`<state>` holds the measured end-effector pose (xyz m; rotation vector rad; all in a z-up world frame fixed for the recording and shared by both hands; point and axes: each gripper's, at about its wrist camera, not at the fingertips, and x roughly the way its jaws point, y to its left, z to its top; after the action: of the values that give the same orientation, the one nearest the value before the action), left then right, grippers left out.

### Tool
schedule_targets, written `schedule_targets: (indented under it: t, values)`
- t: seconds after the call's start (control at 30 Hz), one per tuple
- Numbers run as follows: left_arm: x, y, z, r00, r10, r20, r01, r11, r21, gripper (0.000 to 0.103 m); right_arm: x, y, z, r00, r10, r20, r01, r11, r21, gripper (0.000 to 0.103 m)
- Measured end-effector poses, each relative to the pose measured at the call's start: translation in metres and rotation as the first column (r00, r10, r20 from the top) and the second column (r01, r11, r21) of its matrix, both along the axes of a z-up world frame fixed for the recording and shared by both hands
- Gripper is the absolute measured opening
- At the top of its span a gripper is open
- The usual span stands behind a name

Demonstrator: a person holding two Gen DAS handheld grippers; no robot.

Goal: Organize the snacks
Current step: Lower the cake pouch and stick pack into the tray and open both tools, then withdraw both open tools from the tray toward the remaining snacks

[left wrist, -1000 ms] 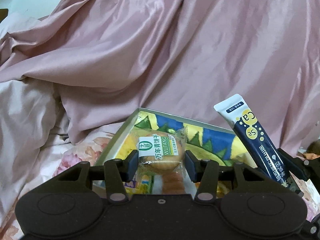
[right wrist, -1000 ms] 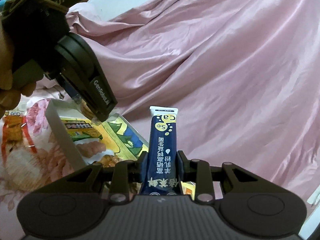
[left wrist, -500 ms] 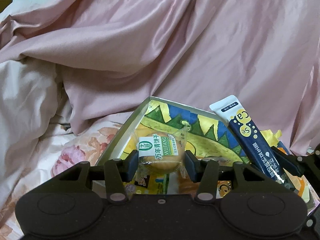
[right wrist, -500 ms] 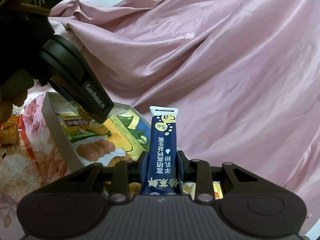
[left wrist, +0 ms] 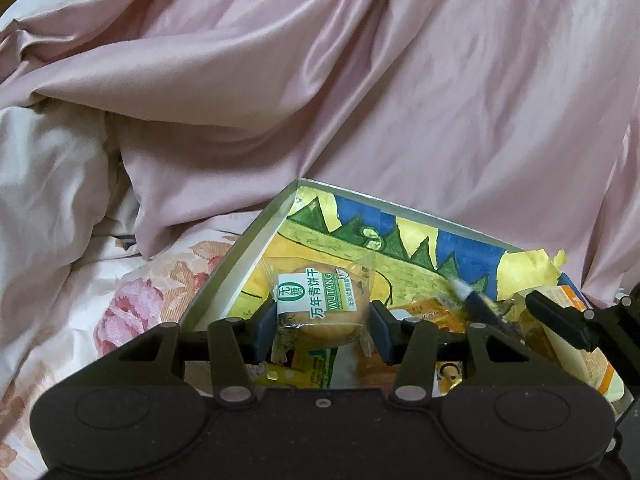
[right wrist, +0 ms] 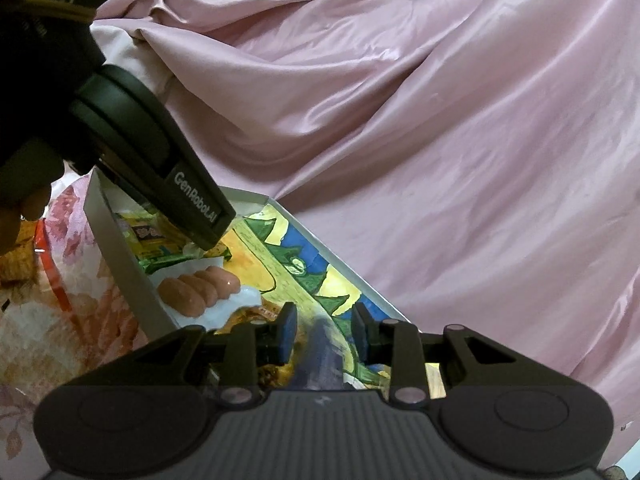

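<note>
- The left gripper (left wrist: pixel 323 322) has its fingers (left wrist: pixel 265 330) pressed on both sides of a wrapped biscuit (left wrist: pixel 322 307) and holds it just above the box (left wrist: pixel 240 256).
- The biscuit is probably light and brittle, and its clear film is slippery. A gentle hold across the round middle is safest, not at the crimped ends.
- The right gripper (right wrist: pixel 322 334) is closed on a dark blue sachet stick (right wrist: pixel 320 354), blurred here, low over the same box.
- The stick seems light and bendable; it is better to hold it near the middle.
- In the box lie a sausage pack (right wrist: pixel 200 286) and a green packet (right wrist: pixel 168 250); around it is a pink bedsheet (left wrist: pixel 360 100).
</note>
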<state>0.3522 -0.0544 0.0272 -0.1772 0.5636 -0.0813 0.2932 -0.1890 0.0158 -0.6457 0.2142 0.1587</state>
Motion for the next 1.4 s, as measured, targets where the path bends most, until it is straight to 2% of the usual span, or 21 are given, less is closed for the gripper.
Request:
schedule_targets:
  t: [0.07, 0.13, 0.27, 0.37, 0.43, 0.5, 0.6, 0.8, 1.1, 1.4]
  values:
    - [0.001, 0.001, -0.001, 1.000, 0.001, -0.012, -0.001, 1.000, -0.007, 0.057, 0.001, 0.000, 0.001, 1.000, -0.002, -0.007, 0.002, 1.000, 0.007, 0.037]
    - [-0.001, 0.001, -0.001, 1.000, 0.011, -0.013, -0.011, 1.000, -0.014, 0.064, 0.001, -0.001, 0.002, 1.000, -0.009, -0.012, 0.010, 1.000, 0.019, 0.050]
    - [-0.008, 0.002, 0.003, 1.000, 0.014, 0.005, -0.014, 1.000, -0.017, 0.080, -0.003, -0.005, 0.006, 1.000, -0.028, -0.012, 0.029, 0.998, 0.064, 0.061]
    - [-0.017, 0.004, 0.010, 0.999, 0.018, 0.028, -0.017, 1.000, -0.026, 0.086, -0.011, -0.012, 0.012, 0.999, -0.045, -0.005, 0.046, 0.992, 0.118, 0.072]
    - [-0.025, 0.006, 0.016, 0.999, 0.018, 0.044, -0.017, 0.999, -0.034, 0.091, -0.016, -0.018, 0.018, 0.998, -0.059, -0.005, 0.059, 0.984, 0.167, 0.082]
    - [-0.035, 0.009, 0.021, 0.997, 0.034, 0.067, -0.032, 0.999, -0.034, 0.102, -0.024, -0.023, 0.025, 0.998, -0.066, -0.004, 0.065, 0.973, 0.220, 0.088]
    - [-0.054, 0.014, 0.029, 0.994, 0.052, 0.100, -0.050, 0.998, -0.026, 0.102, -0.040, -0.030, 0.034, 0.998, -0.062, 0.002, 0.059, 0.952, 0.301, 0.097]
    - [-0.088, 0.025, 0.042, 0.989, 0.074, 0.126, -0.071, 0.997, -0.025, 0.102, -0.070, -0.035, 0.049, 0.998, -0.055, 0.034, 0.038, 0.927, 0.372, 0.103]
    - [-0.149, 0.051, 0.056, 0.980, 0.122, 0.158, -0.116, 0.992, -0.050, 0.102, -0.122, -0.042, 0.067, 0.997, -0.059, 0.055, 0.027, 0.888, 0.459, 0.103]
    - [-0.206, 0.065, 0.058, 0.979, 0.119, 0.166, -0.116, 0.993, -0.023, 0.102, -0.170, -0.041, 0.064, 0.998, -0.064, 0.018, 0.045, 0.853, 0.520, 0.103]
